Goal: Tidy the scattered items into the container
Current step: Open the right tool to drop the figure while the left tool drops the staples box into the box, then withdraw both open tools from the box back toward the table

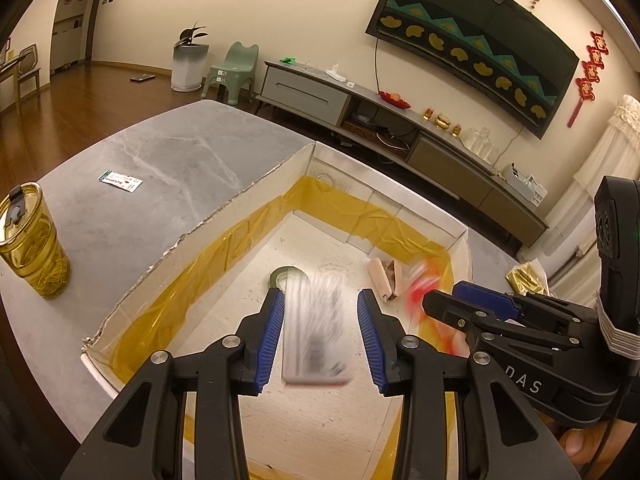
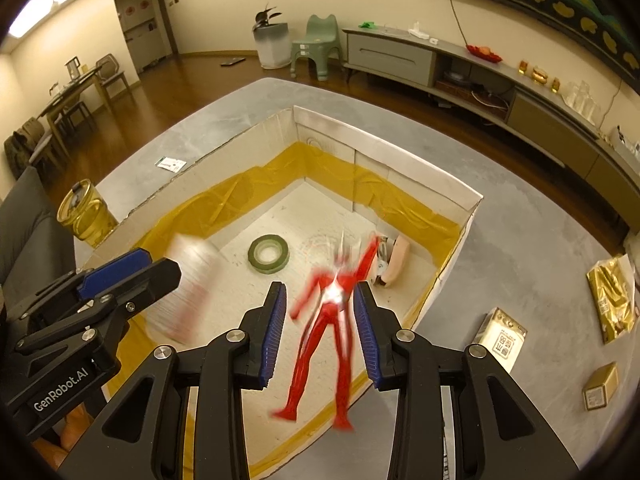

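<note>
A: Where's everything relative to the claws?

B: The box lies under both. Right claw released, red figure blurred between its jaws, lengthwise. Left claw released, white pack likewise.

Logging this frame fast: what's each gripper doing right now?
Left gripper: open, blurred white packet between its jaws, ungripped.
Right gripper: open, blurred red figure between its jaws, ungripped.
</note>
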A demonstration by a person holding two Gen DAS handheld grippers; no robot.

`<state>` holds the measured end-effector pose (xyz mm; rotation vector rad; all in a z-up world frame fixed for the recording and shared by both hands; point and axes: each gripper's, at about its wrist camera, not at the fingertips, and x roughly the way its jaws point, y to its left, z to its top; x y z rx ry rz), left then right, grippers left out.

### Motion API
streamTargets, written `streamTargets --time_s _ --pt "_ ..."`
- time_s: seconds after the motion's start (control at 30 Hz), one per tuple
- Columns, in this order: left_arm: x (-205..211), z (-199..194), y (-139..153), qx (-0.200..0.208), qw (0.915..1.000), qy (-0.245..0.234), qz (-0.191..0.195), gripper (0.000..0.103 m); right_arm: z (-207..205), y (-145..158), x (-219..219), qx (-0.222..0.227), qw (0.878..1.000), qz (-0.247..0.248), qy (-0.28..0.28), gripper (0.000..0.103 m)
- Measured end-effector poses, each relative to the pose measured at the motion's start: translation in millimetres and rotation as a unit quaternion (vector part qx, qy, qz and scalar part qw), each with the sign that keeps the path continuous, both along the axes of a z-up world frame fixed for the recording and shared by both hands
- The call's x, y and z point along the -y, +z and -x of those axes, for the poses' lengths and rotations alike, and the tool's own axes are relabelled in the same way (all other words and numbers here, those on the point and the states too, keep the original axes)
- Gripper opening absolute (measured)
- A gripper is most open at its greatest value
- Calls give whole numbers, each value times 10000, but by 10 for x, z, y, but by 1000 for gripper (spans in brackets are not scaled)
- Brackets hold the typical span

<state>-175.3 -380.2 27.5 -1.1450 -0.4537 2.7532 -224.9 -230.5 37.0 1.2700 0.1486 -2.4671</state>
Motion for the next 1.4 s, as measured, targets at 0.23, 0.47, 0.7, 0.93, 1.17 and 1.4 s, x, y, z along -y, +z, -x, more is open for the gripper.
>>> streamTargets --time_s 0.23,0.47,0.7,0.93,1.17,1.4 --pt "10 -4 2 9 10000 36 -14 42 -14 37 -50 69 9996 263 15 44" --pt "12 -17 23 -21 10000 54 -12 42 -95 48 -68 99 9993 366 59 44" --pt "32 -61 91 -70 9999 86 -44 42 -228 95 -190 149 9982 579 91 44" --pt "-82 -163 239 -219 9998 -35 7 42 -613 290 -449 9 9941 1044 281 44" --pt "-392 -347 457 -613 9968 -520 30 42 -1099 394 -871 -170 9917 1246 275 44" --pt "-1124 -641 579 -958 9824 -1566 344 42 -1415 268 -1374 -132 9922 1235 -58 44"
